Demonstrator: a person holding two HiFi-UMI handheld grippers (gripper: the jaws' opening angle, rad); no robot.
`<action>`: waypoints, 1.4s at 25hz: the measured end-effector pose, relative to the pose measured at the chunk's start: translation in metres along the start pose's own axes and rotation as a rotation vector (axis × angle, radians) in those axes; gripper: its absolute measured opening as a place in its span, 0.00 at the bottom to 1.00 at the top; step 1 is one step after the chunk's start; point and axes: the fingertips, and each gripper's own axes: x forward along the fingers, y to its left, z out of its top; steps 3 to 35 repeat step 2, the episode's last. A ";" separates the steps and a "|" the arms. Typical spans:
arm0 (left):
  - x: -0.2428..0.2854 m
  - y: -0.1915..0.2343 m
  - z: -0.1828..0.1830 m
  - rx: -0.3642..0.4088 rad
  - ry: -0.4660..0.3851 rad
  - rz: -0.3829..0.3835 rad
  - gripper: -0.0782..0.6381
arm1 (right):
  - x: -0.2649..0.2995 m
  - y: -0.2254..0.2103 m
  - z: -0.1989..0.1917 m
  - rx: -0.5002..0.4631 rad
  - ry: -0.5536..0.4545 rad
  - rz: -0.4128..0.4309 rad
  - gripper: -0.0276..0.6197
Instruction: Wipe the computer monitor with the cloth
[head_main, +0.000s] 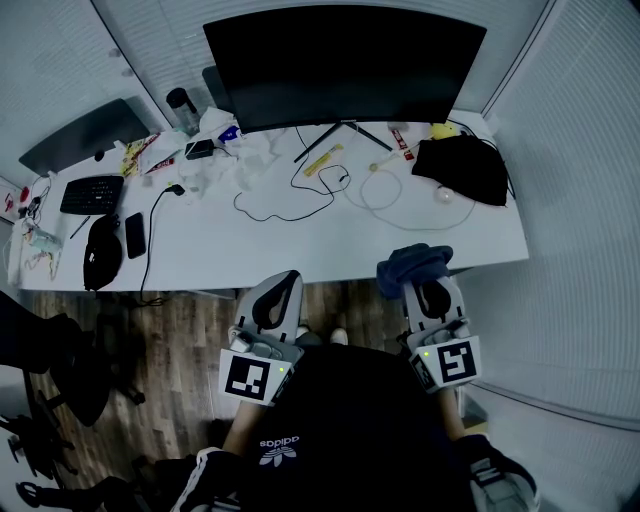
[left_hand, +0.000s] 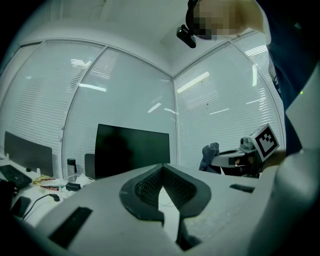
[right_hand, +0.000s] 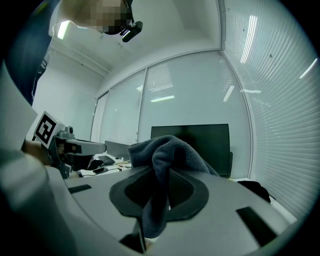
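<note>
As right gripper (head_main: 428, 290) pinches fuzzy cloth (right_hand: 165, 150), flat monitor (head_main: 345, 65)

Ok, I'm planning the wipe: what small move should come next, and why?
Probably carry the right gripper forward toward the wide black monitor: its jaws pinch the dark grey cloth, but it sits at the white desk's near edge.

Matt plastic, napped cloth, smooth desk.
The cloth (right_hand: 167, 150) is fuzzy fabric. The left gripper (left_hand: 161, 190) and right gripper (right_hand: 159, 197) are matt grey plastic with ribbed dark pads (left_hand: 145, 187). The monitor (head_main: 345, 65) is dull black, the desk (head_main: 300, 245) smooth white, the floor (head_main: 180, 330) wood-grained.
</note>
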 end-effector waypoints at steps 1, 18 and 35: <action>0.001 -0.001 0.000 -0.001 -0.001 0.000 0.12 | 0.000 -0.001 0.000 -0.001 0.000 0.001 0.12; 0.001 -0.001 0.000 -0.001 -0.002 0.000 0.12 | 0.000 -0.002 0.000 -0.001 0.000 0.002 0.12; 0.001 -0.001 0.000 -0.001 -0.002 0.000 0.12 | 0.000 -0.002 0.000 -0.001 0.000 0.002 0.12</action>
